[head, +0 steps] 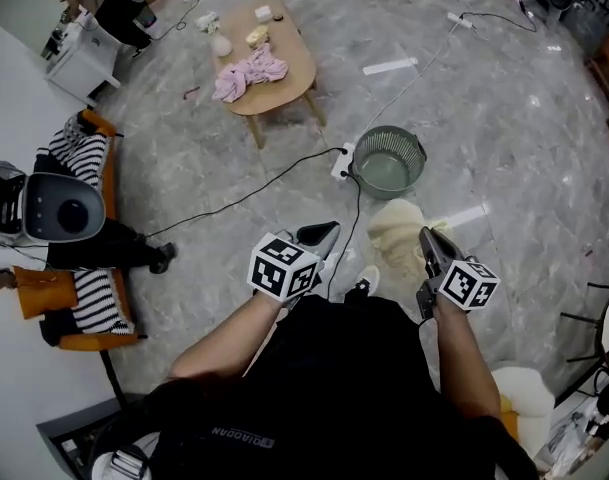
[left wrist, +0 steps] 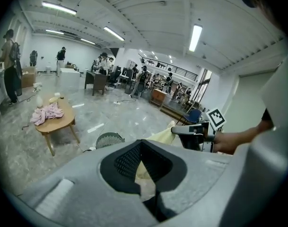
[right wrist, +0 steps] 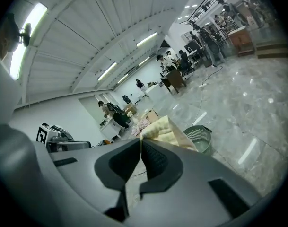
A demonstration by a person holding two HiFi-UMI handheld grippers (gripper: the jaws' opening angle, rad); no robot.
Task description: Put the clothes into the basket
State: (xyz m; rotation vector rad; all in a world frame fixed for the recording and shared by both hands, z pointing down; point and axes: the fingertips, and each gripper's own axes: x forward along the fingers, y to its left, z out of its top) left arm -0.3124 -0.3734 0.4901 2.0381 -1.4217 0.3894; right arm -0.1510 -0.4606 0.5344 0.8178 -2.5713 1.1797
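My right gripper point(head: 429, 236) point(right wrist: 141, 140) is shut on a cream cloth point(head: 396, 230) point(right wrist: 168, 129), which hangs from its tips above the floor. The left gripper view shows that cloth point(left wrist: 160, 136) running down from the right gripper point(left wrist: 193, 130). A round green basket point(head: 416, 155) point(left wrist: 109, 138) point(right wrist: 201, 136) stands on the floor just beyond the cloth. My left gripper point(head: 324, 230) point(left wrist: 142, 143) hovers left of the cloth and apart from it. Its pads show a narrow gap, with cream cloth visible through it. A pink garment point(head: 249, 73) point(left wrist: 47, 112) lies on the wooden table point(head: 296, 60).
A black cable and a white power strip point(head: 341, 163) lie on the floor beside the basket. An orange chair point(head: 109, 183) with striped fabric stands at the left. The table also carries a few small items. Several people stand far off in the hall.
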